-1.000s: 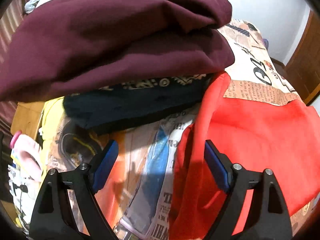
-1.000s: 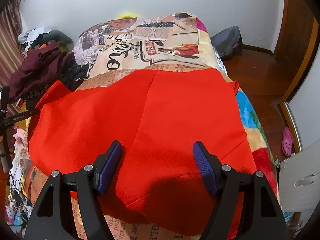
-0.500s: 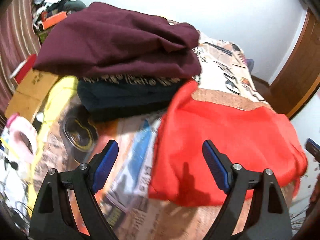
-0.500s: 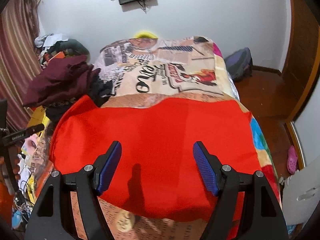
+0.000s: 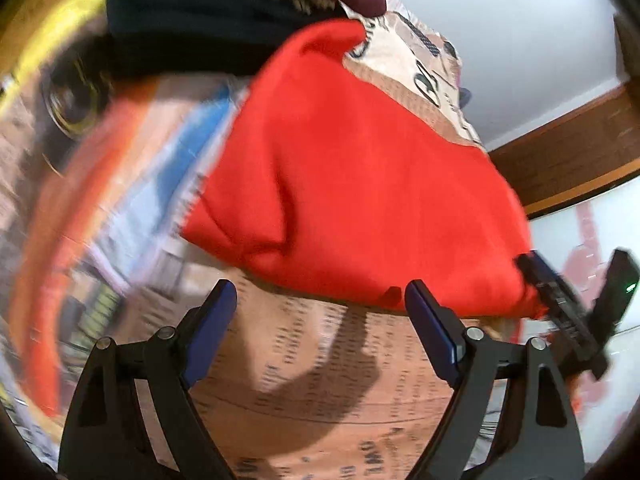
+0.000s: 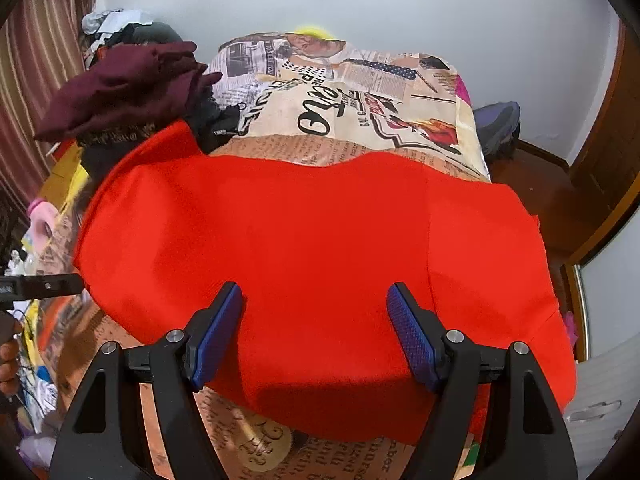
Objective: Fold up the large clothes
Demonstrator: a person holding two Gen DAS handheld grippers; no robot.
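A large red garment lies spread across the bed with the newspaper-print cover. It also shows in the blurred left wrist view, with a folded corner at its near left. My right gripper is open and empty above the garment's near edge. My left gripper is open and empty over the bedcover, just short of the garment's edge. The right gripper's body shows at the garment's right corner in the left wrist view.
A maroon garment lies on dark clothes at the bed's far left. A backpack sits on the wooden floor at the right. A wooden door is at the right. Clutter lies beside the bed's left side.
Both grippers have pulled back toward the near end of the bed. The left view has swung right and tilted, now blurred. Both stayed open and empty.
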